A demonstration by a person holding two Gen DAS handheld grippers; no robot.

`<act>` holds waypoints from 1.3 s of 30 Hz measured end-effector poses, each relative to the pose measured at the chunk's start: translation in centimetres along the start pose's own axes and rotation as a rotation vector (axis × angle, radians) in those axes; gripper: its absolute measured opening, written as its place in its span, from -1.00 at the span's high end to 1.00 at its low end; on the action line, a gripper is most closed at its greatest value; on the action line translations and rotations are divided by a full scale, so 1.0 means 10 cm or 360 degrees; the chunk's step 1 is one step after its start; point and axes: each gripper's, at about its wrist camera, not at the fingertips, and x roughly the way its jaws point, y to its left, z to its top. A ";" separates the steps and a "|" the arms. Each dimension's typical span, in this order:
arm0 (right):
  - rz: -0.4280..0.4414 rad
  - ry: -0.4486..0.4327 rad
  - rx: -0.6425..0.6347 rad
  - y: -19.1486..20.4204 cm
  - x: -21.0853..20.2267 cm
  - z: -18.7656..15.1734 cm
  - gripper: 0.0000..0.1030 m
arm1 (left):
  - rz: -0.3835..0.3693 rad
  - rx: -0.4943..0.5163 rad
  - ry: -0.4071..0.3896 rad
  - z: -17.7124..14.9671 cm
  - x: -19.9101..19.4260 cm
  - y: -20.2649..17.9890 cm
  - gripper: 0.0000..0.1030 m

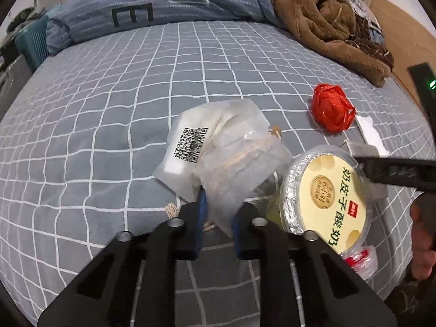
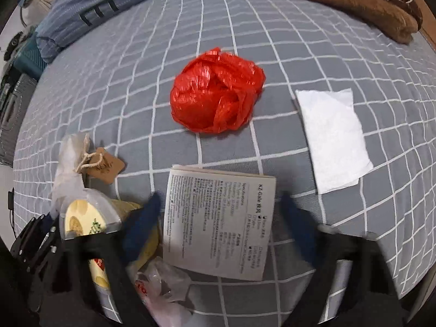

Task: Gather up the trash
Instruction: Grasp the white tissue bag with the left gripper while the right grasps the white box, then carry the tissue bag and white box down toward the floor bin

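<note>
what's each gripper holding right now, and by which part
The left gripper is shut on the near lower edge of the translucent plastic bag. The right gripper is open, straddling the printed leaflet without gripping it.

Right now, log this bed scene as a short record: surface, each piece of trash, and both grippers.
surface: grey checked bedsheet
left gripper: shut on the translucent plastic bag with a QR label
right gripper: open, jaws either side of the printed instruction leaflet, pads not pressing it
red plastic bag: crumpled, lying beyond the leaflet
white tissue: flat, right of the red bag
yogurt cup: tipped, foil lid facing the left camera
brown blanket: far end of the bed
</note>
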 end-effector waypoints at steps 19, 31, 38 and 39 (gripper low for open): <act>0.0017 -0.0116 -0.0072 0.10 -0.36 -0.08 -0.36 | 0.0028 -0.0172 -0.0034 -0.10 -0.43 0.06 0.87; 0.0027 -0.0193 -0.0114 0.07 -0.70 -0.23 -0.36 | 0.0074 -0.0192 -0.0072 -0.19 -0.80 0.00 0.87; 0.0025 -0.0244 -0.0148 0.07 -0.90 -0.33 -0.36 | 0.0123 -0.0235 -0.0074 -0.28 -1.02 -0.02 0.87; 0.0022 -0.0257 -0.0156 0.06 -0.94 -0.36 -0.36 | 0.0133 -0.0236 -0.0075 -0.29 -1.05 -0.04 0.87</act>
